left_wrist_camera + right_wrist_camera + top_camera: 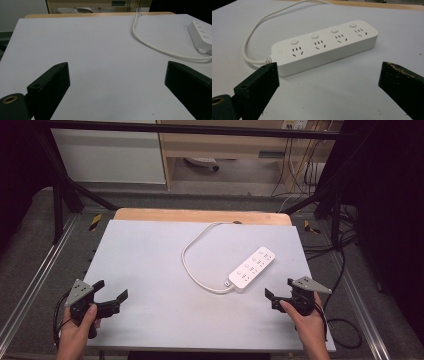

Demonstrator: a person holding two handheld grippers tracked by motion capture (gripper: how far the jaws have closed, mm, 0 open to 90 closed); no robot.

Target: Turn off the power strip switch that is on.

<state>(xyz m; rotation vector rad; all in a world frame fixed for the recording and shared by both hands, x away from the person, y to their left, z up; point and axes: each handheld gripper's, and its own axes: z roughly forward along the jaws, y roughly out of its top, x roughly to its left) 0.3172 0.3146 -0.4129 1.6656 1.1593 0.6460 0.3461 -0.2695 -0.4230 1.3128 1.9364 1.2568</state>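
L tool point(111, 293) was held spread and empty at the worktop's point(150, 270) near-left corner, well apart from the rest. Cord point(192, 270) was looped mid-worktop, limp, prob. dragging if pulled. Strip point(252, 266) lay flat right of centre, angled; judged light, rigid, smooth plastic, best gripped across its narrow width near an end. R tool point(279, 291) was spread, empty, near the strip's cord end.
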